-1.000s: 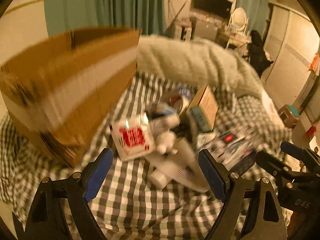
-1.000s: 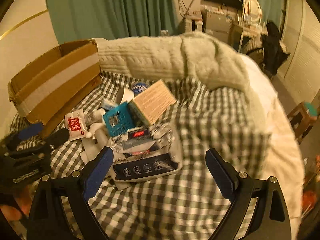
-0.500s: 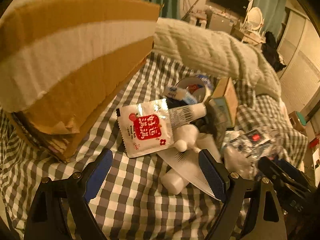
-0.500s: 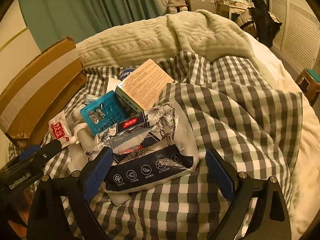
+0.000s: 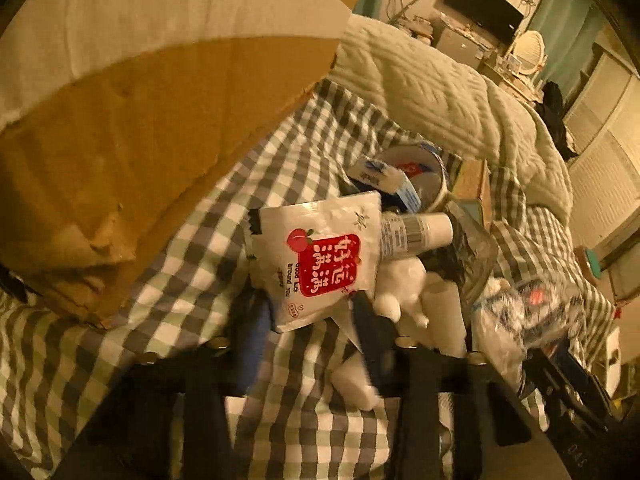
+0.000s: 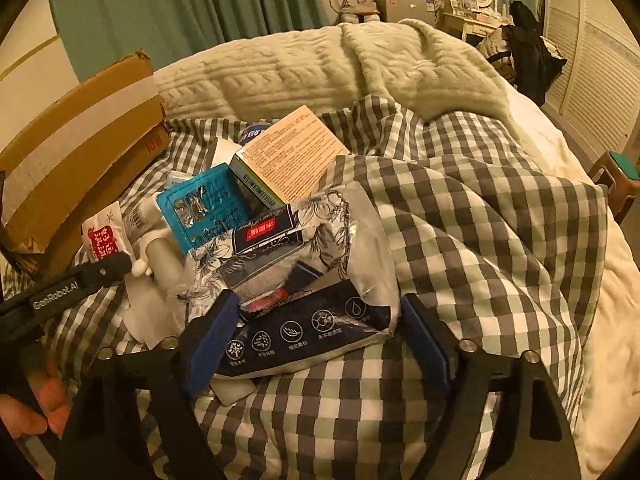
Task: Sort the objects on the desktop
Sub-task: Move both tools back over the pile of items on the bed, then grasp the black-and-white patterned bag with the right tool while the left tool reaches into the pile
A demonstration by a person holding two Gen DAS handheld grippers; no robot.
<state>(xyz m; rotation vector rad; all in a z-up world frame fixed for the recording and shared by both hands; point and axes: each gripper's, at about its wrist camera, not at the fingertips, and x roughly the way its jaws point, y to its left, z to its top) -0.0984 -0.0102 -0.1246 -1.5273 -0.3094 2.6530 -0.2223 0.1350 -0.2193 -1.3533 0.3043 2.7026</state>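
A pile of small items lies on a checked bedsheet (image 6: 460, 216). A white sachet with a red label (image 5: 316, 264) lies at the pile's near left. My left gripper (image 5: 312, 320) is open, its fingers on either side of the sachet's lower edge. A dark tissue pack with white icons (image 6: 308, 332) lies at the pile's front. My right gripper (image 6: 316, 320) is open, its fingers on either side of that pack. A teal blister pack (image 6: 204, 204), a tan carton (image 6: 288, 160) and a white bottle (image 5: 400, 284) lie in the pile.
A cardboard box (image 5: 140, 120) with a white tape band stands on the left, close to the left gripper; it also shows in the right wrist view (image 6: 76, 160). A cream knitted blanket (image 6: 328, 68) lies behind the pile. A tape roll (image 5: 420, 172) sits at the pile's back.
Both grippers have moved forward and down onto the pile. The left fingers have narrowed around the sachet's edge. The right fingers now flank the tissue pack.
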